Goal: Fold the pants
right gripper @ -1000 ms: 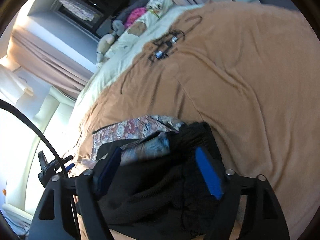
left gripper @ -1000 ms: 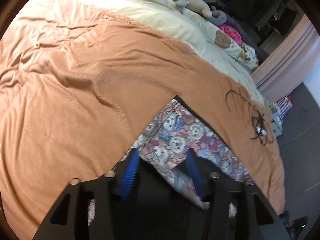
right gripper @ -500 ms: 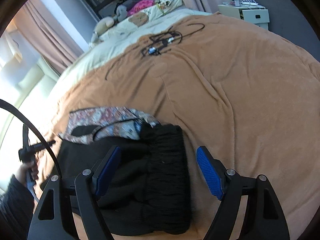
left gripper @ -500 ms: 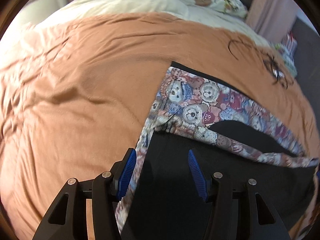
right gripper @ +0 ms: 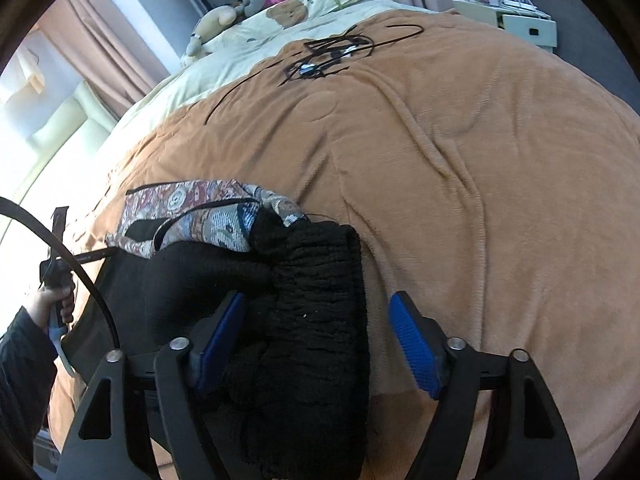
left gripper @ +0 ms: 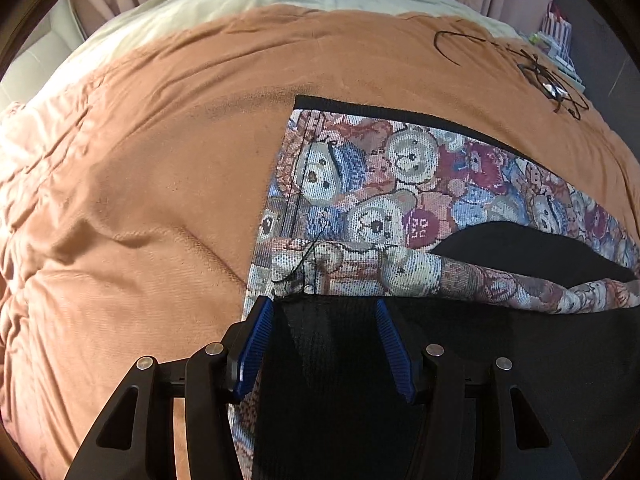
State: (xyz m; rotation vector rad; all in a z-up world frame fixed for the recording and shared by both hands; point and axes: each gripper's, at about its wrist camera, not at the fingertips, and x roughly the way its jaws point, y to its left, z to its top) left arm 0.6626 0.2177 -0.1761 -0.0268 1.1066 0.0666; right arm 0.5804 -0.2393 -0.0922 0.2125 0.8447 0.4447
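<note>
Black pants with a teddy-bear print lining (left gripper: 384,184) lie on the orange blanket (left gripper: 140,200), partly folded over themselves. In the right wrist view the ribbed black waistband (right gripper: 320,300) is bunched at the near edge, with the print fabric (right gripper: 208,204) behind it. My left gripper (left gripper: 324,312) is open, its blue pads either side of the black fabric just below the print hem. My right gripper (right gripper: 316,308) is open above the waistband, not closed on it. The left gripper's handle and the hand holding it (right gripper: 56,292) show at the left edge of the right wrist view.
A tangle of black cables (right gripper: 332,52) lies on the blanket beyond the pants; it also shows in the left wrist view (left gripper: 552,80). Pillows and stuffed toys (right gripper: 216,20) sit at the head of the bed. A white nightstand (right gripper: 516,20) stands at the right.
Both grippers let go of the pants and drew back. The pants, held up a second ago, now lie on the blanket. The right jaws opened wider.
</note>
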